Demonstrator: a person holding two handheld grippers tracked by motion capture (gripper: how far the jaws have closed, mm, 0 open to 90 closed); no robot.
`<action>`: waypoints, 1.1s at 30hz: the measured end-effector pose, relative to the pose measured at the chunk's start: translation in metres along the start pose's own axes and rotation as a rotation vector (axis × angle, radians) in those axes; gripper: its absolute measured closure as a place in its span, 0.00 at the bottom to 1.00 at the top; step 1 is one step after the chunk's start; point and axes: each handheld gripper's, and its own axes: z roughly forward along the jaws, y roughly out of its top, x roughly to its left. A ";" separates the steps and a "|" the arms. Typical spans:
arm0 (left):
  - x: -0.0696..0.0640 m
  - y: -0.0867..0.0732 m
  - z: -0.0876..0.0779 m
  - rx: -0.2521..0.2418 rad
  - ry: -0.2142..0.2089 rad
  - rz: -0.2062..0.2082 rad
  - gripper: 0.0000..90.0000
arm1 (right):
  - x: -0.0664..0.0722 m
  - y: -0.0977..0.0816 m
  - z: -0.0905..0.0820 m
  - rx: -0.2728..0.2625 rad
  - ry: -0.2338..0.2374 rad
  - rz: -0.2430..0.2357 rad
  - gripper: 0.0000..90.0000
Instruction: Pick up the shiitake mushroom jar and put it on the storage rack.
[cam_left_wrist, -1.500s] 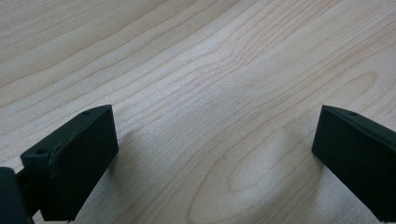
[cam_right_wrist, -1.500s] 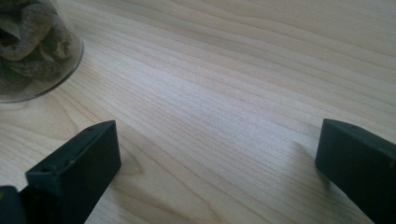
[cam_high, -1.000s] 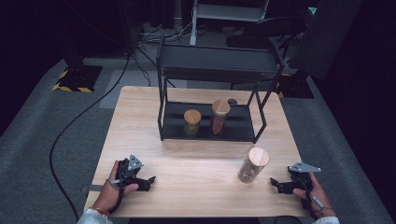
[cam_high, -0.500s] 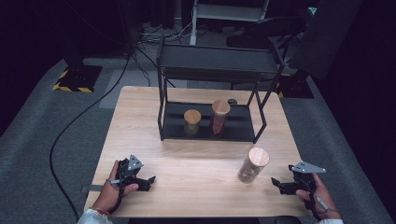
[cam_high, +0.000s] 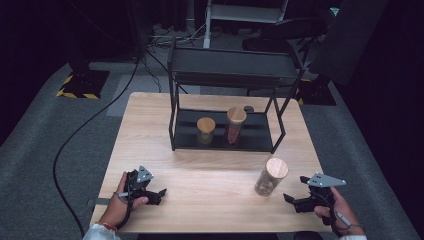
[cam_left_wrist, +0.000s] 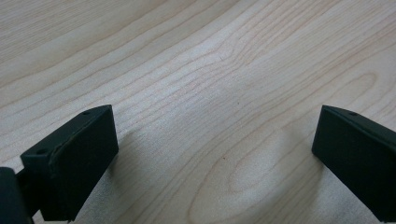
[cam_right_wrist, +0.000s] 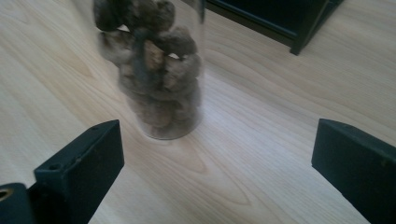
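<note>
In the right gripper view, the clear glass jar of brown lumpy pieces (cam_right_wrist: 156, 74) was blurred, and the picture's top edge cut off its upper part and lid. Behind the jar, the black metal shelf rack (cam_right_wrist: 280, 23) showed just a foot and a strip of its bottom shelf before the top edge cut it off. In the high view, a small dark object (cam_high: 248, 108) lay at the back of the rack (cam_high: 225, 75), behind the tall wooden-lidded jar of reddish contents (cam_high: 235, 125), too small to identify. The contents of the short wooden-lidded jar (cam_high: 205, 130) beside it were too dim to tell.
</note>
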 end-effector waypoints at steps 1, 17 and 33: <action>0.000 0.000 0.000 0.000 0.000 0.000 0.00 | 0.000 0.001 0.000 0.000 0.003 0.001 0.02; 0.000 0.000 0.000 0.000 0.001 -0.001 0.00 | 0.011 0.026 -0.002 -0.015 0.063 -0.004 0.02; 0.000 0.000 0.000 0.000 0.001 -0.002 0.00 | 0.020 0.050 0.008 -0.008 0.098 -0.040 0.03</action>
